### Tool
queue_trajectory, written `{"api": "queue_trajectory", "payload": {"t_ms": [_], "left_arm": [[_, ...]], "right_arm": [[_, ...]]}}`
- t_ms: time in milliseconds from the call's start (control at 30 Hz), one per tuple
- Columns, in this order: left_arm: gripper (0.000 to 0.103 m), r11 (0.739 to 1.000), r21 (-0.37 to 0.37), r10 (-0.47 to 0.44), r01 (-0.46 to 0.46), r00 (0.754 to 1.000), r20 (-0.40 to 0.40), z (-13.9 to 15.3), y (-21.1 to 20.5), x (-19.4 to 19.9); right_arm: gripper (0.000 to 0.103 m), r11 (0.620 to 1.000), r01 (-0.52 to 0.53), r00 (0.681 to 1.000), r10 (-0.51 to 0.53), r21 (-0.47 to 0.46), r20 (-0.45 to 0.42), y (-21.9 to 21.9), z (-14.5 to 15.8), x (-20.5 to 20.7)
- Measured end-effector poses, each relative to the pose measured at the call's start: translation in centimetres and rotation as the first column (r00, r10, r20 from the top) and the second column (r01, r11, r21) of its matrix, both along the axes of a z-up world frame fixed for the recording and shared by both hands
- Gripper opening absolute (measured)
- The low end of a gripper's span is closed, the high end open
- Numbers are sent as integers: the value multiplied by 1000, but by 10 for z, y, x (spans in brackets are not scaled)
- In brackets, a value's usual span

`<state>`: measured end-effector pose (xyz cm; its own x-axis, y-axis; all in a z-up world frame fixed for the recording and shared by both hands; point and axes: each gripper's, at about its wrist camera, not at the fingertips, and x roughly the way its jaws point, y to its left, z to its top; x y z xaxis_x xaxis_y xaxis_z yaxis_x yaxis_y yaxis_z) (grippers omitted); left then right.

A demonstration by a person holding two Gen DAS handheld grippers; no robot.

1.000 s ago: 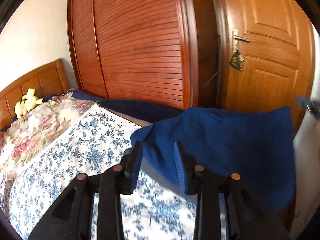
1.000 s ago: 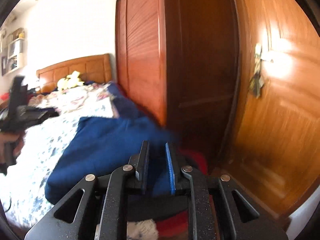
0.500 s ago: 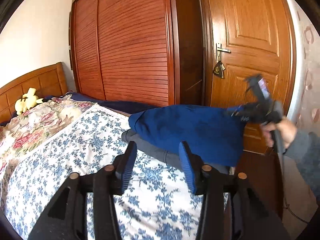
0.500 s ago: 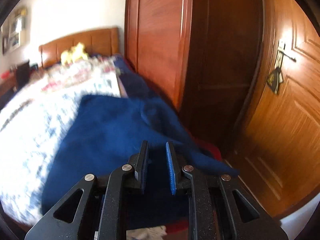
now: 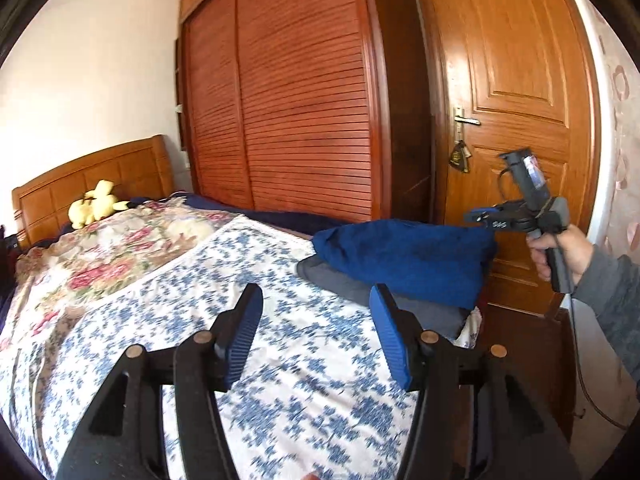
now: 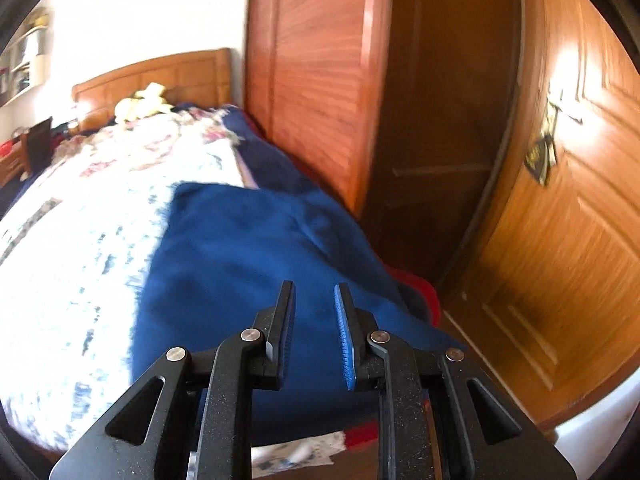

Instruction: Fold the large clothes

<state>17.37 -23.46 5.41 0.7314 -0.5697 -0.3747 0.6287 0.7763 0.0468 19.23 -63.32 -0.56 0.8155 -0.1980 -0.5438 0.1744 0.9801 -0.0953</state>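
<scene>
Left gripper opening, nothing between its pads, over the floral bedspread. Right gripper at 3 o'clock in the left view, narrowly parted and easing wider; grip on the blue garment unclear. Garment draped over grey clothing at the bed's 2 o'clock corner.

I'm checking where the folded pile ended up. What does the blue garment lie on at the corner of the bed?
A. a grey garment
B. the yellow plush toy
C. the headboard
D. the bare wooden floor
A: in the left wrist view the blue garment lies on top of a grey garment, whose edge shows beneath it on the floral bedspread.
</scene>
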Motion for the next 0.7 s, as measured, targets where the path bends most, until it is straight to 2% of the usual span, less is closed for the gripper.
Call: {"api": "queue_trajectory", "payload": {"t_ms": [67,133,200,333,533,700], "left_arm": [[55,999,1,35,-35,999,-1,-1,12,-5],[55,998,-4,58,-59,998,-18,-3,26,-11],[55,997,-5,76,-76,996,-43,-7,40,-18],[55,987,17,158,-157,986,-61,-17,71,-37],[55,969,-5,246,-248,962,-122,-33,117,-58],[55,931,-4,362,-366,921,-145,-48,156,-63]], "right_arm": [[26,999,-41,999,41,5,25,23,12,-8],[44,996,-90,995,89,13,50,52,23,-17],[57,992,-127,990,126,15,67,77,27,-23],[70,971,-237,968,232,45,100,142,26,-36],[75,942,-322,945,313,92,98,218,12,-40],[77,921,-375,926,366,107,95,266,3,-40]]}}
